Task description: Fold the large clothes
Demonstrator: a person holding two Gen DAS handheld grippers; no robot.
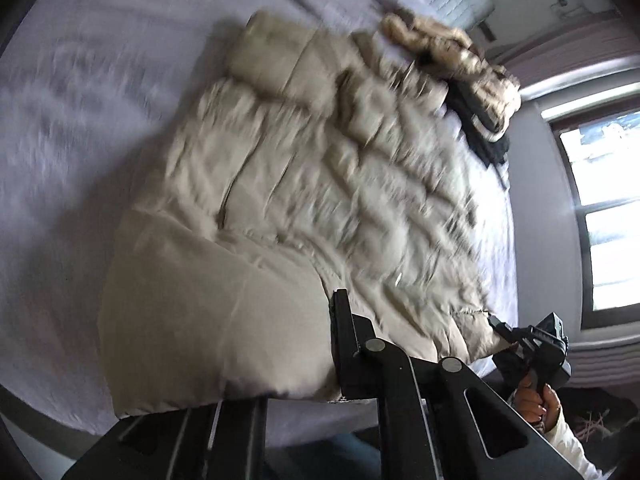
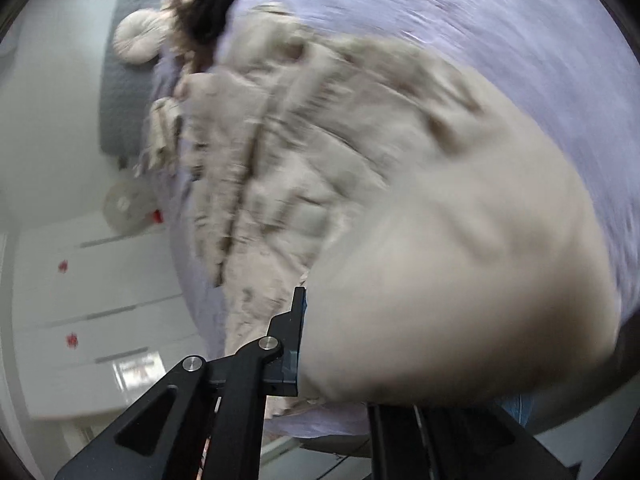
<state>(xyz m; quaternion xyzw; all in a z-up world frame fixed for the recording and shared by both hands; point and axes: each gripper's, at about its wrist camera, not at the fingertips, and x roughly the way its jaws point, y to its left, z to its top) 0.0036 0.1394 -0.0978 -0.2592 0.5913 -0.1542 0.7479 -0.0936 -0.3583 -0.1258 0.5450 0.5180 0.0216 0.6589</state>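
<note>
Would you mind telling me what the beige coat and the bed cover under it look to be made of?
Beige coat: probably a smooth, slightly shiny synthetic shell over padding, judging by the puffy stitched panels; its collar looks like fur trim. Bed cover: a matte lilac woven fabric, though blur hides the weave.

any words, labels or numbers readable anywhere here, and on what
None can be read.
Red marks on the white cabinet: too blurred to tell whether they are text.
Beige coat: no label or brand shows.
Dark garment with a pale band: blurred, nothing legible.
</note>
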